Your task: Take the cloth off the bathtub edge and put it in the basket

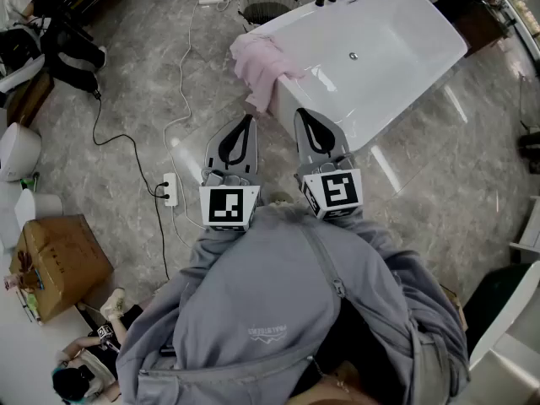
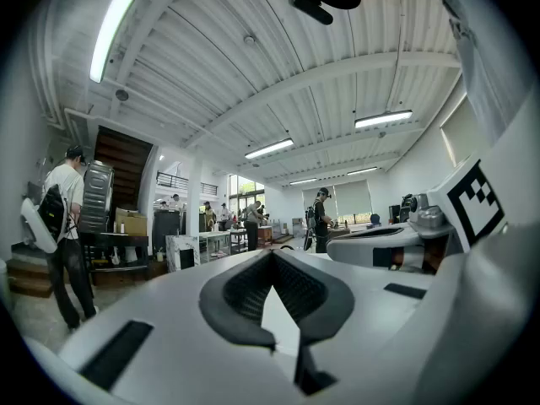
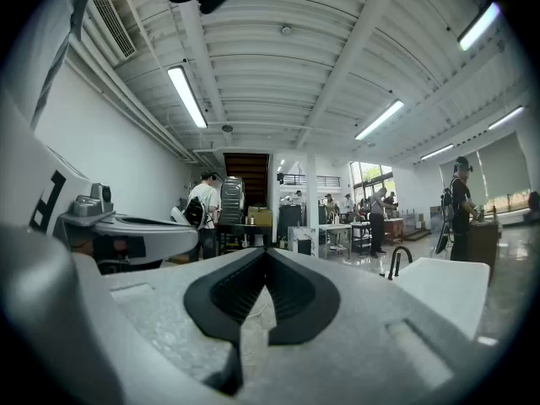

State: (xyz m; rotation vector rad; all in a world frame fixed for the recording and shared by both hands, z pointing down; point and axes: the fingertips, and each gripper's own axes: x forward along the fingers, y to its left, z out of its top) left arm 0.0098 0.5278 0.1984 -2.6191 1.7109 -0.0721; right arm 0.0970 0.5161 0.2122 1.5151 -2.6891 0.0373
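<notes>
- The pink cloth hangs over the corner of the white bathtub that is nearest the person. Nothing holds it yet.
- The left gripper is shut tight and has nothing in it. The right gripper is shut tight too, and it is empty as well.
- Both point level and sit near the bathtub, a little short of the cloth.
- I think the first job is to open one gripper wide before it gets to the cloth. The left gripper looks like the better one, since it is on the cloth's side of the bathtub.
- Aim for the thick, bunched part on top of the bathtub edge, not the thin hanging end. That part should slip less.
- Squeeze well, then lift straight up off the bathtub.
- A round wire thing stands on the floor by the bathtub's far corner. It is likely the basket.
</notes>
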